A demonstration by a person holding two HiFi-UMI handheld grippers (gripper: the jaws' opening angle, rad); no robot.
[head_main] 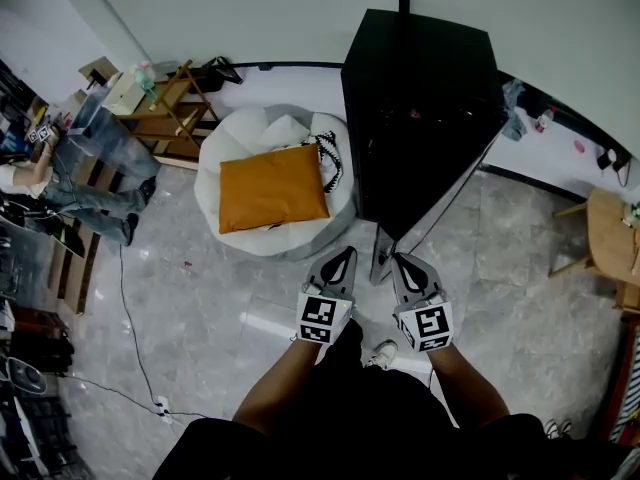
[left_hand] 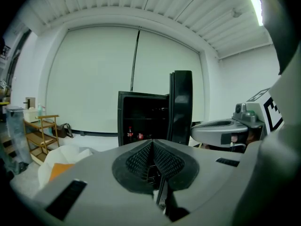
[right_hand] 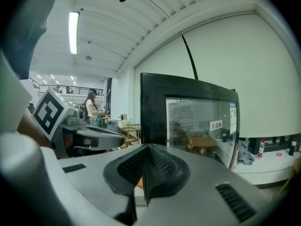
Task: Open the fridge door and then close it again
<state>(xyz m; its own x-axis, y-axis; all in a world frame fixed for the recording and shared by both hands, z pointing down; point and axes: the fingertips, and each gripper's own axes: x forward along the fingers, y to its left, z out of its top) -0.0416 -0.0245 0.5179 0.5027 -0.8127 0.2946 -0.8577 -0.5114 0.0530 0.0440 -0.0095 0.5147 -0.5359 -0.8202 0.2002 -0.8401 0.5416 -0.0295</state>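
Observation:
The black fridge (head_main: 420, 68) stands ahead of me with its glass door (head_main: 440, 183) swung wide open toward me. The left gripper view shows the dark inside (left_hand: 141, 119) with a few bottles (left_hand: 134, 135) on a shelf, and the door (left_hand: 182, 107) edge-on. In the right gripper view the glass door (right_hand: 197, 121) faces me close by. My left gripper (head_main: 349, 253) and right gripper (head_main: 398, 258) hover side by side just short of the door's free edge. Both are shut with nothing between the pads, and neither touches the door.
A white beanbag (head_main: 240, 233) with an orange cushion (head_main: 272, 186) lies left of the fridge. Behind it stands a wooden shelf (head_main: 165, 108). A person (head_main: 90, 168) sits at the far left. A cable (head_main: 130, 338) runs over the floor, and a wooden table (head_main: 610, 233) is at the right.

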